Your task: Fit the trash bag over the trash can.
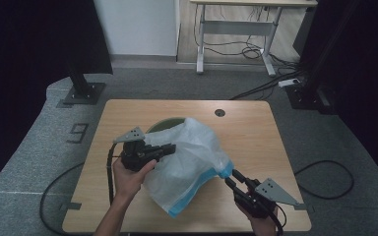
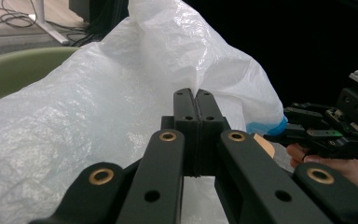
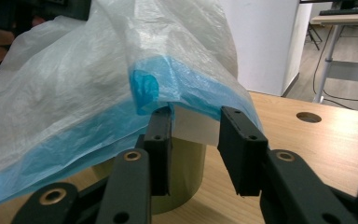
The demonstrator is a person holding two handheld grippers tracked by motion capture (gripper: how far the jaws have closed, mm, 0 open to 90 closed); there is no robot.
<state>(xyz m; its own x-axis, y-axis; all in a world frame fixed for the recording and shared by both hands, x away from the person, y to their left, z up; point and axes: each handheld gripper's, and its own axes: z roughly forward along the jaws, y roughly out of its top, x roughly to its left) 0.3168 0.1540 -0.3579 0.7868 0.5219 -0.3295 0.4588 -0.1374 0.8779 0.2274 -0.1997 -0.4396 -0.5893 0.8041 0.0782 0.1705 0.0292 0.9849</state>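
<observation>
The white plastic bag [image 1: 189, 162] with its blue-edged rim sits in the middle of the counter [image 1: 256, 128], draped over a green bin [image 1: 165, 124] whose rim peeks out at the bag's far left. Your left tool [image 1: 170, 149] is pinched fully together on a fold of the bag's white film near its top, on the left side; in the left gripper view the two jaws meet flat with the thin plastic caught between them. Your right tool [image 1: 230, 176] stands at the bag's near right corner, by the blue rim. Its jaws are part open, and in the right gripper view the blue rim [image 3: 186, 88] hangs into the gap between them; one jaw touches the film, while the other stands clear, so nothing is clamped there. The bin's green wall [image 3: 186, 172] shows below that rim.
</observation>
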